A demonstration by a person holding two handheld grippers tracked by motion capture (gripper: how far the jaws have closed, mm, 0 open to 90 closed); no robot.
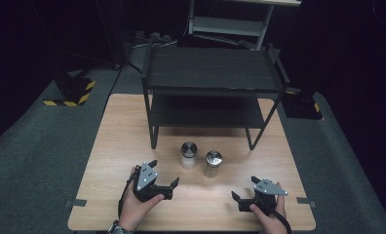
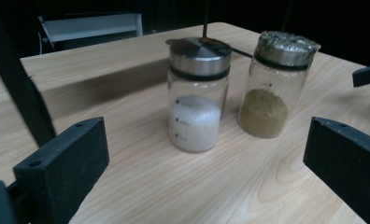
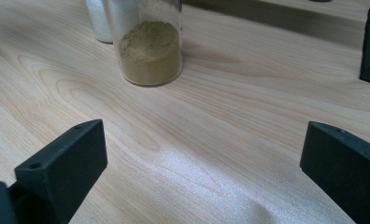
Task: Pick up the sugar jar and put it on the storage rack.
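Two jars, one of white grains [image 2: 195,122] and one of brown powder [image 3: 150,52], stand side by side near the shelf [image 1: 213,73]. Left gripper [image 1: 163,176] and right gripper [image 1: 243,191], both released, should approach level and grip below the lids.

my view: rack [image 1: 213,92] sits at the table's [image 1: 113,146] far edge | two jars mid-table just in front of it, salt jar [image 1: 188,155] left, spice jar [image 1: 213,163] right, close together | my grippers near the front edge, left gripper [image 1: 164,174], right gripper [image 1: 244,190]
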